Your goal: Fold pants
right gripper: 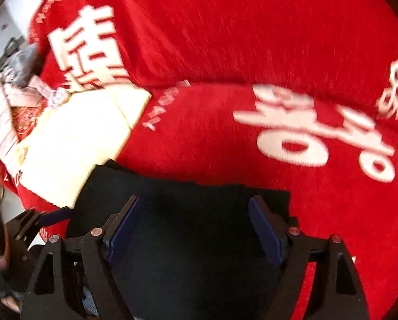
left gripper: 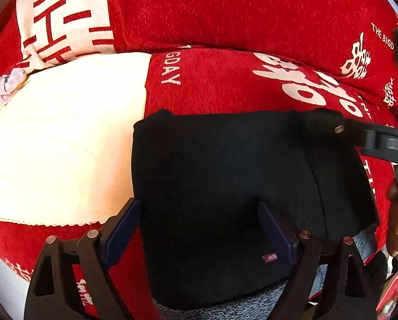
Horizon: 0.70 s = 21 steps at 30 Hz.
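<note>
Black, soft and matte, the folded pair of dark cloth pants [left gripper: 225, 186] lies as a flat rectangular packet on the red plush cover with white lettering [left gripper: 225, 85], its far edge just short of the big white character [left gripper: 305, 85] printed on that cover and its left edge beside a cream-white folded cloth [left gripper: 65, 138]. The left gripper [left gripper: 199, 229] hangs over the near part of the pants with its blue-padded jaws spread wide, nothing pinched between them; in the right wrist view the right gripper [right gripper: 193, 226] likewise stands wide above the same black packet, pads clear of the fabric (that view is smeared by motion, so fine contact is hard to judge). A finger of the right gripper also shows at the far right corner of the pants in the left view. I judge the pants to be light, limp and layered: they will sag and slide apart if lifted by one layer alone, and the plush beneath will drag on them. The safest hold looks to be at the two corners of one short edge, each jaw biting through all layers at once. A speckled blue-grey fabric [left gripper: 225, 312] peeks from under the near edge; what it is I cannot tell.
</note>
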Tool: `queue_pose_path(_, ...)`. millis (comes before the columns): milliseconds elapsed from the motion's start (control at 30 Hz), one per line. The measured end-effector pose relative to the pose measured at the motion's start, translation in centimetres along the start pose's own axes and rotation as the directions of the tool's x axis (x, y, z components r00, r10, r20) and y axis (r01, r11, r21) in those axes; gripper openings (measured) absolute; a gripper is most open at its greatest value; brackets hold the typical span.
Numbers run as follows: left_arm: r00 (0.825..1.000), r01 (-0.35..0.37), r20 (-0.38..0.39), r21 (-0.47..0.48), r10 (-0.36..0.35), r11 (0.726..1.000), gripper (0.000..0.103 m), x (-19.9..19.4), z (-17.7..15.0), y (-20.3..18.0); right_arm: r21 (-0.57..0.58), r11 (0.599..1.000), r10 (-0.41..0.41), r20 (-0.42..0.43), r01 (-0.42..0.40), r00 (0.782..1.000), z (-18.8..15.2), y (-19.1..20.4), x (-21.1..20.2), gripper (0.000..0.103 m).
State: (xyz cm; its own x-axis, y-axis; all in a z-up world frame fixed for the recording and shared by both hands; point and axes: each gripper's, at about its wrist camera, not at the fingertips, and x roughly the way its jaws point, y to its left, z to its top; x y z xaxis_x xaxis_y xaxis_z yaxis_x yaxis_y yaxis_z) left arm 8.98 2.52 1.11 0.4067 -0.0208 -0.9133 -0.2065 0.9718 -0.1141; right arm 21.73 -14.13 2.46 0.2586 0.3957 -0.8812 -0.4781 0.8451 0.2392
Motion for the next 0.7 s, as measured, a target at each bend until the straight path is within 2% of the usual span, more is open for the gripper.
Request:
queue_pose_path(100,0.999,0.031,-0.021,-0.028,-0.031,0.999,0.092,0.7,-0.2,0.7,0.034,0.999,0.009,-0.016,-0.009,1.0,-0.6,-0.8,0.8,0.084)
queue_pose_path(233,0.997,0.072,-0.032,-0.074,-0.074,0.995,0.092,0.9,-0.2,1.2,-0.023,0.999,-0.034,-0.031,0.033,0.999,-0.7,0.1,1.0,0.085)
queue_pose_path(400,1.0,0.028,-0.002,-0.036,-0.029,0.999,0.092,-0.6,-0.4,0.4,-0.023,0.998,-0.059,0.003,0.059,0.998,-0.9,0.3,-1.4,0.085)
queue_pose_path(467,1.0,0.021,0.019,-0.027,-0.02,0.999,0.092,-1.4,-0.6,0.2,-0.042,0.998,-0.052,0.045,0.054,0.998,-2.0,1.0,-3.4,0.085)
queue_pose_path(567,0.999,0.018,0.044,-0.03,-0.016,0.999,0.092,-2.6,-1.1,0.3,-0.068,0.992,-0.099,0.092,0.106,0.991,-4.3,1.9,-5.6,0.087)
queue_pose_path(633,0.999,0.006,0.035,-0.034,-0.005,0.999,0.092,-2.5,-1.4,0.4,-0.063,0.991,-0.113,0.113,0.12,0.987,-5.8,1.9,-6.4,0.087)
queue_pose_path(700,1.0,-0.015,0.013,-0.032,0.015,0.999,0.092,-1.8,-1.7,0.4,-0.044,0.995,-0.085,0.101,0.089,0.991,-7.1,1.6,-6.3,0.087)
